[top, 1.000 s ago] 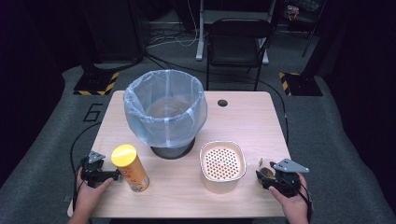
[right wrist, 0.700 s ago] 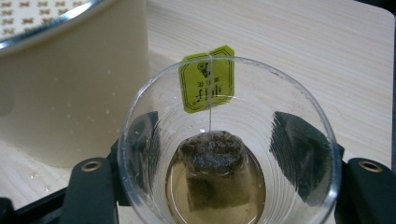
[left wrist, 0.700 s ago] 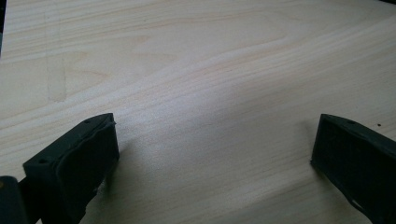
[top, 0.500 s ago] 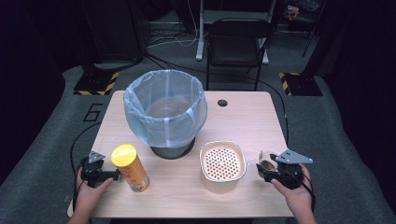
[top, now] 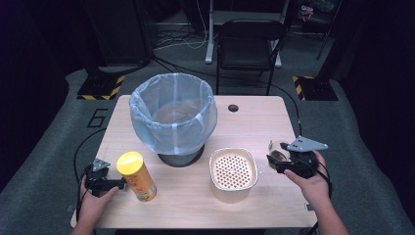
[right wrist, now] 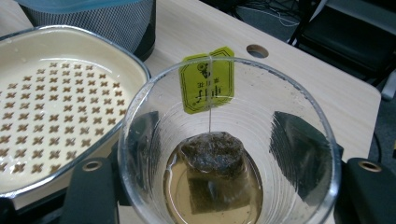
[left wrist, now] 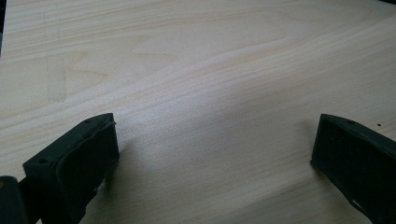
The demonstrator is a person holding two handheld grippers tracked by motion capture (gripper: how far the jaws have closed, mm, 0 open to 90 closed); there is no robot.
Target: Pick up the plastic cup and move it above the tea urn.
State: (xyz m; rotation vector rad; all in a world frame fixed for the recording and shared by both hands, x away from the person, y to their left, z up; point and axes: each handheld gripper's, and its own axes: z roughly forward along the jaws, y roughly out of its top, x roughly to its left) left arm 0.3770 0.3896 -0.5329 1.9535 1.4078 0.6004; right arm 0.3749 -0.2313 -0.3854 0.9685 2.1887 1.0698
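Observation:
My right gripper (top: 275, 159) is shut on a clear glass (top: 278, 150) at the table's right, just right of the cream dish (top: 244, 192). In the right gripper view the glass (right wrist: 140, 140) sits between the two jaws of that gripper (right wrist: 224, 149). It holds a wet tea bag (right wrist: 212, 168) in a little brown liquid, and a yellow-green tag (right wrist: 208, 86) hangs over its far rim. My left gripper (top: 116, 183) rests at the front left beside a yellow-lidded orange can (top: 137, 176). It stands open (left wrist: 215, 140) over bare wood with nothing between its jaws.
A bin with a blue liner (top: 172, 115) stands at the table's middle, behind the dish with its cross-patterned bottom (right wrist: 51, 107). A cable hole (top: 233, 107) lies at the back. A chair (top: 249, 46) stands beyond the table's far edge.
My right gripper has moved away from the front edge with the glass in it, and its top plate has tipped. The left gripper and the can have not moved.

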